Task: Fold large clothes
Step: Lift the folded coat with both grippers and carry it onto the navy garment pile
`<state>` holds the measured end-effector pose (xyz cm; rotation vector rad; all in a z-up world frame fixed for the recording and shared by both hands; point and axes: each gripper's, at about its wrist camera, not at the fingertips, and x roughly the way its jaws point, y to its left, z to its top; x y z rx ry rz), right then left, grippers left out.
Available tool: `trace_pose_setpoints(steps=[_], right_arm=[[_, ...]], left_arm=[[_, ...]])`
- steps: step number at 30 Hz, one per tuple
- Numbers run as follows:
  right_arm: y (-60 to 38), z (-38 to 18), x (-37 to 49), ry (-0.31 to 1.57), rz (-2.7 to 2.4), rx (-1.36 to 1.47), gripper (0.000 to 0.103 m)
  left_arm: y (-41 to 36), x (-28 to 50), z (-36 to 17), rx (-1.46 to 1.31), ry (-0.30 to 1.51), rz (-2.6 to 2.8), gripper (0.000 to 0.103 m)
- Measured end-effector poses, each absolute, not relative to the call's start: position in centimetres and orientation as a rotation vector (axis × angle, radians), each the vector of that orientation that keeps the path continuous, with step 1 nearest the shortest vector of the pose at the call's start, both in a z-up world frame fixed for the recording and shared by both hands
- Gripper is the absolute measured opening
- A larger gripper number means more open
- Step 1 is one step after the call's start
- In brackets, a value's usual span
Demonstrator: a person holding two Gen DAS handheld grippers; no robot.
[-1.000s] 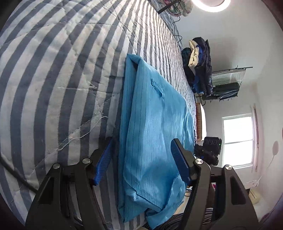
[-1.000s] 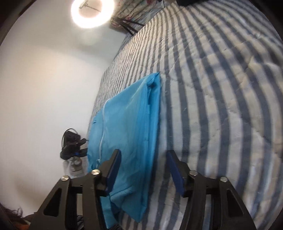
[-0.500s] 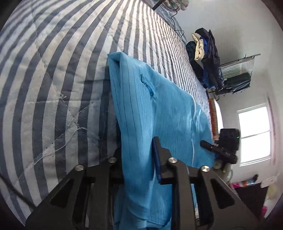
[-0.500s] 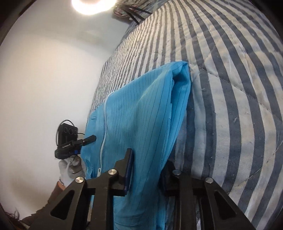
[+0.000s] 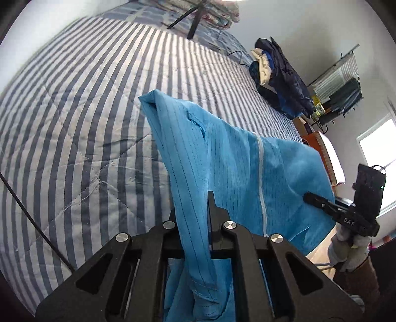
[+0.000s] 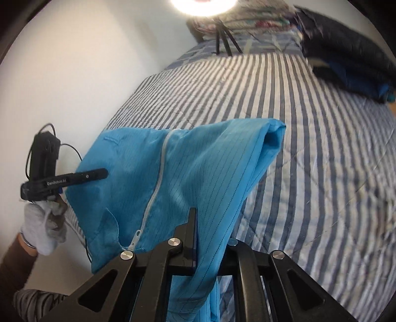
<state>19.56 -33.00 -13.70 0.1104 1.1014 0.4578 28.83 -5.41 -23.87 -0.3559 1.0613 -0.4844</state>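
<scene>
Bright ring light (image 6: 203, 5) glares overhead; window (image 5: 381, 158) blown out (fisheye edges dark, right view blurred).

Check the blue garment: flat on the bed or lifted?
Lifted at the near end. Both tools, left and right, are shut on the blue garment, which slopes up off the striped quilt; its far end rests there.

"GenRobot.AI" marks the left hand-held gripper (image 6: 64, 182); "DAS" the right hand-held gripper (image 5: 345, 215).
</scene>
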Motion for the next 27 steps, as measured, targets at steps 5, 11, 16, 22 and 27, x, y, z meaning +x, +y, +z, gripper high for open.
trace_pose_setpoints(steps=[5, 11, 16, 22, 27], right_arm=[[-32.9, -9.6, 18.0, 1.040, 0.398, -0.005, 0.004], [-34.6, -5.2, 16.9, 0.968, 0.355, -0.056, 0.004], [-37.9, -0.5, 17.4, 0.910, 0.308, -0.055, 0.004], [-42.3, 4.8, 19.9, 0.838, 0.236, -0.058, 0.004], [-45.4, 8.1, 22.9, 0.796, 0.160, -0.085, 0.004]], left_arm=[[-7.9, 27.3, -20.1, -0.280, 0.996, -0.518, 0.006], [-11.0, 26.6, -15.1, -0.240, 0.936, -0.557, 0.006], [-13.7, 26.3, -10.4, -0.195, 0.872, -0.598, 0.006], [-18.7, 27.7, -4.3, -0.162, 0.788, -0.656, 0.006], [-23.4, 30.9, -0.2, -0.173, 0.763, -0.702, 0.006]])
